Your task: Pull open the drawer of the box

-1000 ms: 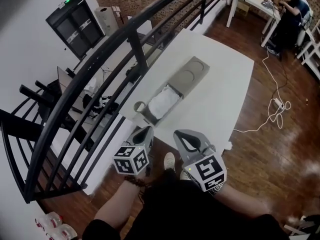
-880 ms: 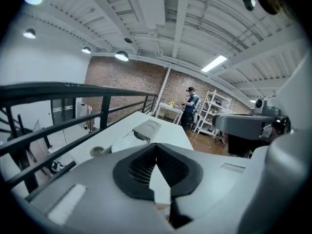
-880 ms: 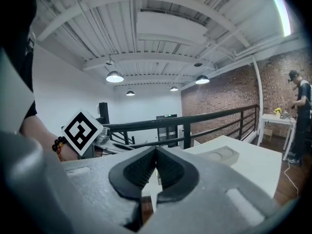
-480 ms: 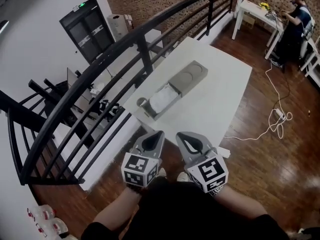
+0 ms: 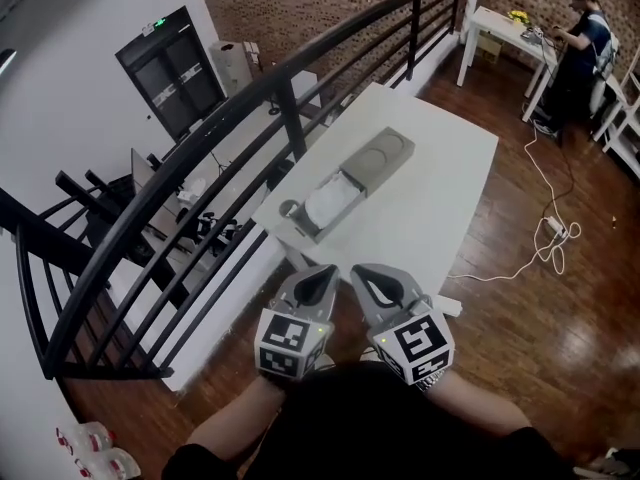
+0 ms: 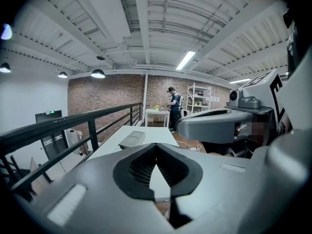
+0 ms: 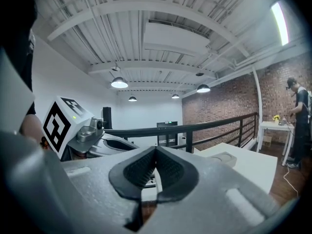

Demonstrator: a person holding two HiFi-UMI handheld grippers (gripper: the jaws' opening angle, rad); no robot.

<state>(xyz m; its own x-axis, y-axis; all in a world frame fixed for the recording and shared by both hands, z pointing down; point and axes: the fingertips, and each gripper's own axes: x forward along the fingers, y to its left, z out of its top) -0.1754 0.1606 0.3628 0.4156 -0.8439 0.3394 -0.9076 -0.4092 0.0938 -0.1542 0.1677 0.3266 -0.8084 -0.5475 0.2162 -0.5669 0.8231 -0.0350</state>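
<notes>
The jaws of the left gripper (image 5: 318,276) and the right gripper (image 5: 368,276) are shut, with nothing held. The drawer (image 5: 328,204) is seen pulled out of the box (image 5: 385,156) on the table (image 5: 445,203), well apart from both. The job seems done.

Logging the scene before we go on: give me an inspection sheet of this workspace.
Surface: white table, bare around the box.
Job's things: grey box; its drawer already pulled out, white inside; ring pull at its front.
Clutter: nothing seen on the table.
Grippers: left gripper and right gripper shut, empty, short of the table.
Cables: corded white power strip on the wooden floor.
Surroundings: black railing, brick wall, person at a far table.
</notes>
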